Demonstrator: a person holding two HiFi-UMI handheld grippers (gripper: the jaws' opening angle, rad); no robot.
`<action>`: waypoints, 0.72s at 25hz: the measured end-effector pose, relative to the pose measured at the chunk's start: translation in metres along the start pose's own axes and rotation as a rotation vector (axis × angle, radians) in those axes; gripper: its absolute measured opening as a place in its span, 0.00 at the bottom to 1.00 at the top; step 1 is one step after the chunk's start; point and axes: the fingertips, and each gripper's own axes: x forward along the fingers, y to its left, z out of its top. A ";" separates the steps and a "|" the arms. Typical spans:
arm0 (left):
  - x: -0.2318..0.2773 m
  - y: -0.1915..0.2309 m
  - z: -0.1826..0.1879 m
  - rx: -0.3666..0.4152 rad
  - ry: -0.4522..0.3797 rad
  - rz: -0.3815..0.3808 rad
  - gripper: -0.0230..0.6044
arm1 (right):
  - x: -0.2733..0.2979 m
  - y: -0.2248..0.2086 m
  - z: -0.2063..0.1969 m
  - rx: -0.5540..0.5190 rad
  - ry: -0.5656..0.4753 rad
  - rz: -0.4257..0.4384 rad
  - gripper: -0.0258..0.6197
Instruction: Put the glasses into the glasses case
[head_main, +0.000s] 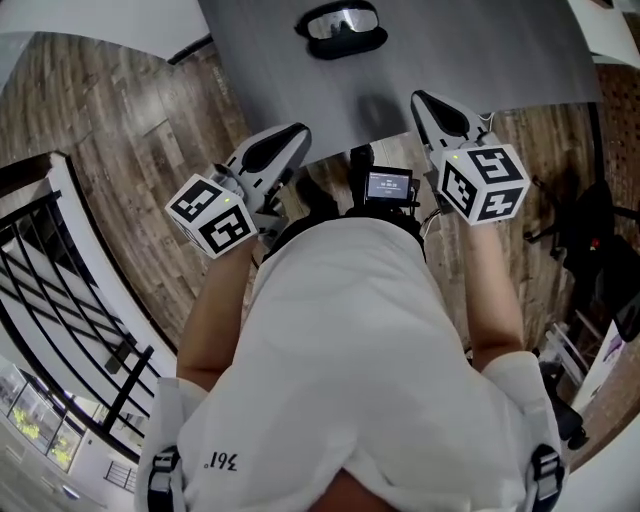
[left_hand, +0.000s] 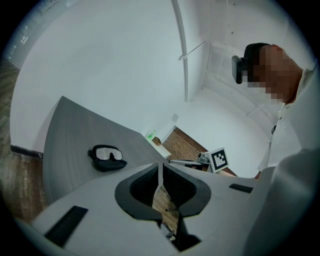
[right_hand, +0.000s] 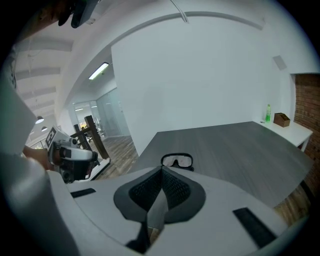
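- Two grippers show in the head view, both at the near edge of the grey tabletop (head_main: 260, 70). The left gripper (head_main: 292, 134) and the right gripper (head_main: 424, 103) each have their jaws closed on nothing. The glasses (head_main: 342, 20) lie in the open black glasses case (head_main: 345, 43) at the far side of the tabletop, well apart from both grippers.
- One closed pair of jaws fills the left gripper view, meeting tip to tip at (left_hand: 160, 167) with wooden floor seen beneath. The glasses (left_hand: 107, 154) sit in their case on the tabletop, beyond the jaws and to the left.
- One more closed, empty pair fills the right gripper view. The glasses (right_hand: 177, 160) lie straight ahead past the jaw tips. A green bottle (right_hand: 268, 113) and a brown box (right_hand: 282, 120) stand on a white ledge at the far right.
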 end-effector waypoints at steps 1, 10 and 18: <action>-0.001 -0.001 0.001 0.003 -0.002 0.000 0.10 | -0.002 0.000 0.001 -0.002 -0.005 -0.002 0.05; -0.016 -0.014 -0.001 0.004 0.001 -0.019 0.10 | -0.026 0.022 0.004 -0.017 -0.034 0.006 0.05; -0.025 -0.029 -0.007 -0.003 0.000 -0.039 0.09 | -0.044 0.030 0.000 -0.017 -0.046 -0.007 0.05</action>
